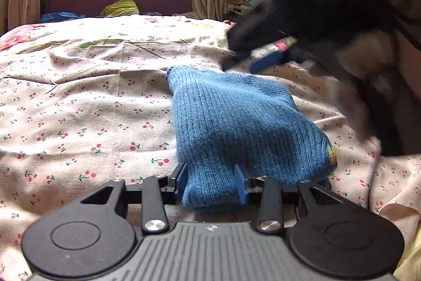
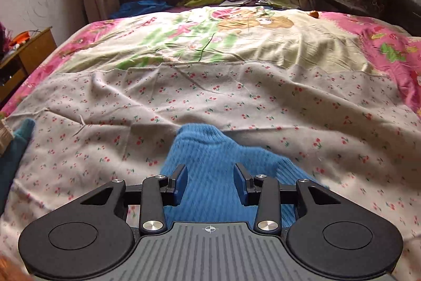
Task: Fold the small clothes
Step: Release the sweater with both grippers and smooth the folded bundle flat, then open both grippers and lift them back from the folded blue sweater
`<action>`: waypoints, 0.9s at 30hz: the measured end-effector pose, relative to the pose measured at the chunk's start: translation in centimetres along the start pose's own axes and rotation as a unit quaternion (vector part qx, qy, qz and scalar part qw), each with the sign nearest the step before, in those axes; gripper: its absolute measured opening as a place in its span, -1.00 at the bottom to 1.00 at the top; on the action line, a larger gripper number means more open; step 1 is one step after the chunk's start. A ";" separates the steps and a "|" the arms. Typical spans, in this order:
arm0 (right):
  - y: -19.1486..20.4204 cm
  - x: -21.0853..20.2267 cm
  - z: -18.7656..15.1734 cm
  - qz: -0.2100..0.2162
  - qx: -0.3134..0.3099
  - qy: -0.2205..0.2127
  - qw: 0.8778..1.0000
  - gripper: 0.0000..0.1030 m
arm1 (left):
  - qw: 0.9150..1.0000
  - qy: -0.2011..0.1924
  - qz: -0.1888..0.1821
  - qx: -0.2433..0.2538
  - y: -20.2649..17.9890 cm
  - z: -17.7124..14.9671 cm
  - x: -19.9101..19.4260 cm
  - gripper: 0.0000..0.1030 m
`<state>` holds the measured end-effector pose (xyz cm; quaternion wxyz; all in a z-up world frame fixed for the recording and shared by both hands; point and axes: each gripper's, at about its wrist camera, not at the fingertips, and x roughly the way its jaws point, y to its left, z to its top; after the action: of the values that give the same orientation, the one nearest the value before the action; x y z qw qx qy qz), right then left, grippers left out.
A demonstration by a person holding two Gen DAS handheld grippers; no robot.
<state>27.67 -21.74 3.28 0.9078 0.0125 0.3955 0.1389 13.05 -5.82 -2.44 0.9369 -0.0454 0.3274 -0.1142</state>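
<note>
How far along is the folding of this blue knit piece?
Done: the blue knit looks doubled over on the cherry-print sheet. In hand: the left claw grips its near end; the right claw looks clear of it. Left: finishing folds, setting aside.

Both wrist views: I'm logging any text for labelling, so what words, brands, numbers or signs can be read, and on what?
No readable text in either view.
Gripper body: a small crosshair mark only, no letters.
Bedsheet: cartoon bear print; any lettering there is too blurred to read.
Blue knit garment: a small yellow patch, not legible.
</note>
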 end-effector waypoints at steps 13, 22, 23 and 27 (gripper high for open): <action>-5.0 -3.2 -10.8 -0.041 0.079 0.048 0.995 -0.25 | 0.994 0.104 0.038 -0.009 -1.4 0.9 2.3 0.01; -3.5 -7.1 -11.4 -0.056 0.071 0.013 0.996 -0.23 | 0.994 0.096 0.055 0.005 -2.7 0.5 -0.4 0.02; -3.3 -7.5 -11.5 -0.056 0.070 0.009 0.996 -0.21 | 0.994 0.094 0.056 0.007 -2.8 0.5 -0.7 0.03; -2.3 -9.1 -11.9 -0.048 0.074 -0.002 0.996 -0.20 | 0.995 0.082 0.056 0.001 -3.0 0.5 -2.2 0.06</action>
<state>13.72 -27.34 1.36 0.9107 0.0607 0.4031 0.0660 11.14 -8.16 -0.24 0.9117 -0.0165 0.4054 -0.0653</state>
